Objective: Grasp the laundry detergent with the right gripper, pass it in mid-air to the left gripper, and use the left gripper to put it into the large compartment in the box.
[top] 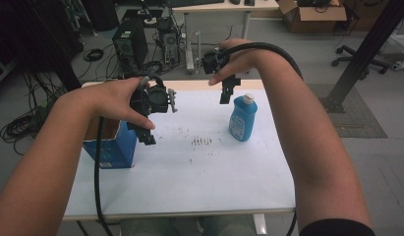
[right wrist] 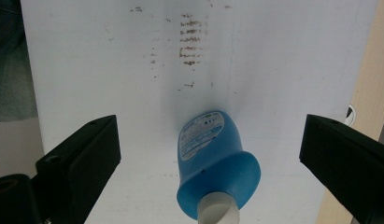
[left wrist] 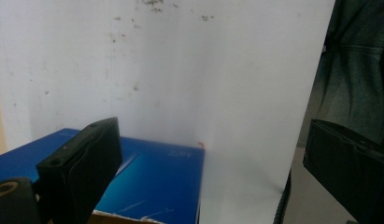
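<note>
A blue bottle (top: 243, 119) with a white cap stands upright on the white table (top: 189, 167), right of centre. My right gripper (top: 228, 91) hangs just above and to the left of it, pointing down; in the right gripper view its jaws are spread wide, with the bottle (right wrist: 216, 163) below and between them, untouched. An open blue cardboard box (top: 111, 145) sits at the table's left edge. My left gripper (top: 148, 137) hovers over the box's right side, open, with nothing in its jaws; the box's blue wall (left wrist: 157, 182) lies beneath it.
Brown smudges (top: 202, 141) mark the tabletop's middle. Beyond the table's far edge stand a computer tower (top: 130, 44), cables, another desk and a cardboard box (top: 312, 14) on the floor. A dark post (top: 366, 49) rises at the right.
</note>
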The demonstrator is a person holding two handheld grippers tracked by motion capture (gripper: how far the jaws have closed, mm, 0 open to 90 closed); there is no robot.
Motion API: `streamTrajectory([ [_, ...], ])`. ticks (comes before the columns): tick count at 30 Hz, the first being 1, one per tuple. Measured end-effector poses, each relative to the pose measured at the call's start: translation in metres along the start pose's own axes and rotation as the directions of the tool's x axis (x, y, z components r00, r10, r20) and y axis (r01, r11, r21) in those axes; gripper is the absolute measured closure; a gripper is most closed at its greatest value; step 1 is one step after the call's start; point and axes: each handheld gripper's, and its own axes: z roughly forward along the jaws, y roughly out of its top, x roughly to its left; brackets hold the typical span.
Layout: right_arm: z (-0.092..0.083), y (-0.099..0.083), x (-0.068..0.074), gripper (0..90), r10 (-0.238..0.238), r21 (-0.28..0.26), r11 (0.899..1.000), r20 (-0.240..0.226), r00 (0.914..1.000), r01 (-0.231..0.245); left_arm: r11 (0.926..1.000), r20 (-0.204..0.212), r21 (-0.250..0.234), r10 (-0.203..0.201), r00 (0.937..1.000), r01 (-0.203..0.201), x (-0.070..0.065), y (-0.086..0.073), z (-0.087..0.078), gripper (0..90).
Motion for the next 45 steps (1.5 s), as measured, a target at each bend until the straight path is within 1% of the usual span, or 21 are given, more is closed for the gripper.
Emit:
streamTrajectory([
  [4,-0.002,-0.001,0.0,5.4,0.002,0.0,1.0,0.003,1.0,-0.002,1.0,0.002,-0.005,0.0,1.0,0.0,0.0,0.001,0.0,5.1],
  [5,-0.002,-0.001,0.0,5.3,0.002,0.001,1.0,0.005,1.0,-0.002,1.0,0.002,0.003,-0.002,1.0,0.002,0.0,0.001,0.0,5.0],
  [7,-0.002,-0.001,0.001,5.3,0.002,0.001,1.0,0.005,1.0,-0.002,1.0,0.006,0.003,-0.003,1.0,0.003,0.0,0.0,0.0,5.0],
  [10,-0.002,-0.002,0.003,5.3,0.007,0.004,1.0,0.009,0.9999,-0.007,1.0,-0.002,-0.003,-0.001,1.0,0.001,-0.001,-0.001,-0.001,5.0],
  [13,-0.003,-0.003,0.004,5.3,0.007,0.0,1.0,0.011,0.9999,-0.007,1.0,-0.002,-0.006,0.002,1.0,-0.002,-0.002,-0.002,-0.002,5.0],
  [15,-0.005,-0.003,0.005,5.3,0.009,-0.008,1.0,0.015,0.9998,-0.009,0.9999,-0.005,-0.012,-0.001,1.0,0.001,-0.002,-0.003,-0.002,5.1],
  [17,-0.007,-0.005,0.006,5.3,0.011,-0.019,1.0,0.018,0.9998,-0.011,1.0,-0.002,-0.006,-0.001,1.0,0.001,-0.002,-0.003,-0.003,5.0],
  [18,-0.009,-0.007,0.007,5.4,0.015,-0.035,0.999,0.019,0.9997,-0.014,1.0,-0.005,-0.008,0.001,1.0,-0.001,-0.002,-0.003,-0.002,5.1],
  [22,-0.011,-0.01,0.009,5.4,0.019,-0.048,0.999,0.025,0.9995,-0.018,0.9999,-0.001,-0.01,-0.001,1.0,0.001,-0.003,-0.004,-0.002,5.1],
  [25,-0.012,-0.016,0.012,5.6,0.023,-0.058,0.998,0.033,0.9992,-0.021,1.0,0.0,-0.005,-0.004,1.0,0.004,-0.002,-0.004,-0.001,5.1],
  [29,-0.015,-0.024,0.015,5.8,0.028,-0.087,0.996,0.04,0.9988,-0.025,1.0,0.005,-0.001,-0.002,1.0,0.002,-0.001,-0.002,0.0,5.1],
  [31,-0.018,-0.031,0.018,5.7,0.042,-0.097,0.995,0.049,0.9979,-0.037,1.0,0.004,-0.002,-0.003,1.0,0.003,0.0,-0.002,0.0,5.1],
  [32,-0.018,-0.031,0.018,5.7,0.042,-0.097,0.995,0.049,0.9979,-0.037,1.0,0.004,0.0,0.0,1.0,0.0,0.0,-0.001,0.0,5.1],
  [33,-0.019,-0.036,0.02,5.1,0.049,-0.102,0.994,0.054,0.9973,-0.043,1.0,0.003,-0.002,0.0,1.0,0.0,0.0,-0.001,0.001,5.1],
  [34,-0.019,-0.036,0.02,5.1,0.049,-0.102,0.994,0.054,0.9973,-0.043,1.0,0.005,-0.002,0.001,1.0,-0.001,0.0,-0.001,0.001,5.1],
  [36,-0.022,-0.043,0.023,5.0,0.064,-0.114,0.992,0.063,0.9959,-0.057,1.0,0.007,-0.003,0.001,1.0,-0.001,0.001,-0.001,0.001,5.1],
  [40,-0.024,-0.048,0.026,5.0,0.078,-0.126,0.99,0.068,0.9946,-0.069,1.0,0.004,-0.004,-0.002,1.0,0.002,0.002,-0.001,0.0,5.1],
  [41,-0.026,-0.051,0.029,5.0,0.088,-0.138,0.987,0.07,0.9937,-0.078,1.0,0.006,-0.004,-0.003,1.0,0.003,0.002,-0.002,0.0,5.2],
  [42,-0.026,-0.051,0.029,5.0,0.088,-0.138,0.987,0.07,0.9937,-0.078,0.9999,0.007,-0.006,-0.008,0.9999,0.008,0.002,-0.002,0.0,5.2],
  [43,-0.026,-0.053,0.03,5.0,0.091,-0.142,0.987,0.073,0.9932,-0.08,1.0,0.001,-0.008,-0.003,1.0,0.003,0.002,-0.002,0.0,5.1],
  [45,-0.028,-0.058,0.033,5.0,0.101,-0.157,0.984,0.077,0.9919,-0.088,1.0,0.003,-0.009,-0.001,1.0,0.001,0.002,-0.001,0.001,5.2],
])
